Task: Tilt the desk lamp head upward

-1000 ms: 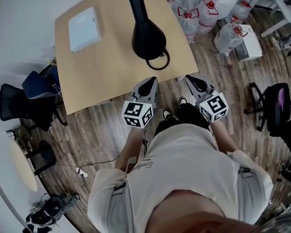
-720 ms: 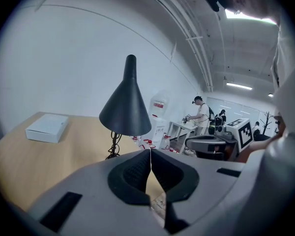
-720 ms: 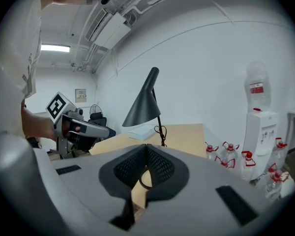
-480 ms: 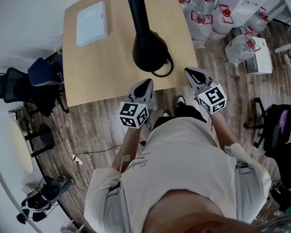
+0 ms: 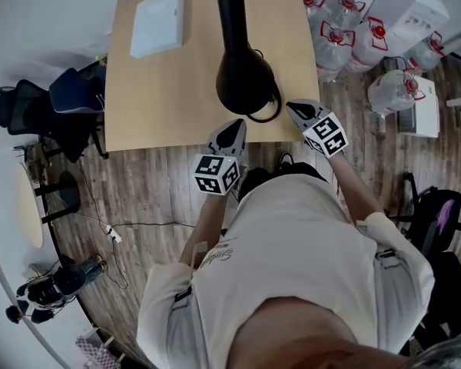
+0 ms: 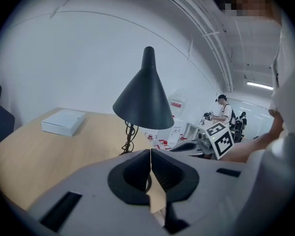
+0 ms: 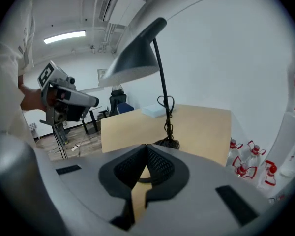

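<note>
You closed in: right gripper (image 5: 295,108) sat at 4 o'clock of the lamp head (image 5: 244,79), left gripper (image 5: 232,127) at 6. Both jaws were clenched, empty; a shove could've tipped it.

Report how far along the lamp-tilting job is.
Done: nothing visible. The lamp head points down over the table.
In hand: the left gripper and right gripper hover at the table's near edge. Both have their jaws together and empty, and neither touches the lamp.
Left: reach the head, push or grip it, and tilt it upward.
</note>
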`<state>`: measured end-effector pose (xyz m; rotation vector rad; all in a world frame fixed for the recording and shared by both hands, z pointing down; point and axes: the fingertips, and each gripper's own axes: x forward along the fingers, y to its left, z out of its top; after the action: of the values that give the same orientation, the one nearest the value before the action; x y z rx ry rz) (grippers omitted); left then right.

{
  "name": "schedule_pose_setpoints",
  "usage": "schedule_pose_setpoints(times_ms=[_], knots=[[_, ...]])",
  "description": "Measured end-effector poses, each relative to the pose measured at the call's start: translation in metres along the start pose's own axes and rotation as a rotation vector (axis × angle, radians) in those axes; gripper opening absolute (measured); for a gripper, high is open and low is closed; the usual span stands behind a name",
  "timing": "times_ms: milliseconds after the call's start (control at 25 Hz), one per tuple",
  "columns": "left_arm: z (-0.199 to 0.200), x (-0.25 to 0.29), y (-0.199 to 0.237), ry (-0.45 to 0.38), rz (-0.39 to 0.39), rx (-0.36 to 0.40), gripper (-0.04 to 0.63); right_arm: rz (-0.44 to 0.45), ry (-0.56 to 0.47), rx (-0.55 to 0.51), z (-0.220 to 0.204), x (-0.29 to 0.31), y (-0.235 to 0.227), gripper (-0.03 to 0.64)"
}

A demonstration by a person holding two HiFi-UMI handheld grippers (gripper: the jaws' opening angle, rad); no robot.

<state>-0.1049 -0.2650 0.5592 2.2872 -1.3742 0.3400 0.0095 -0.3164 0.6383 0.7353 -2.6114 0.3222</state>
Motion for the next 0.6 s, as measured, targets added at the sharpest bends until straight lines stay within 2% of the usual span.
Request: schedule_pose_setpoints(times_ms=[120, 280, 600], knots=[[0.000, 0.006, 0.001, -0.004, 0.003, -0.004, 0.017, 0.068, 0.102, -0.003, -0.032, 0.027, -0.001, -0.005], [0.005, 0.013, 0.001, -0.024, -0.002, -0.005, 0.017, 0.105, 0.182, -0.021, -0.062, 0.054, -0.002, -0.005], [0.004, 0.024, 0.006, -0.020, -0.006, -0.016, 0.017, 0.086, 0.305, -0.064, -0.099, 0.086, -0.010, -0.005]])
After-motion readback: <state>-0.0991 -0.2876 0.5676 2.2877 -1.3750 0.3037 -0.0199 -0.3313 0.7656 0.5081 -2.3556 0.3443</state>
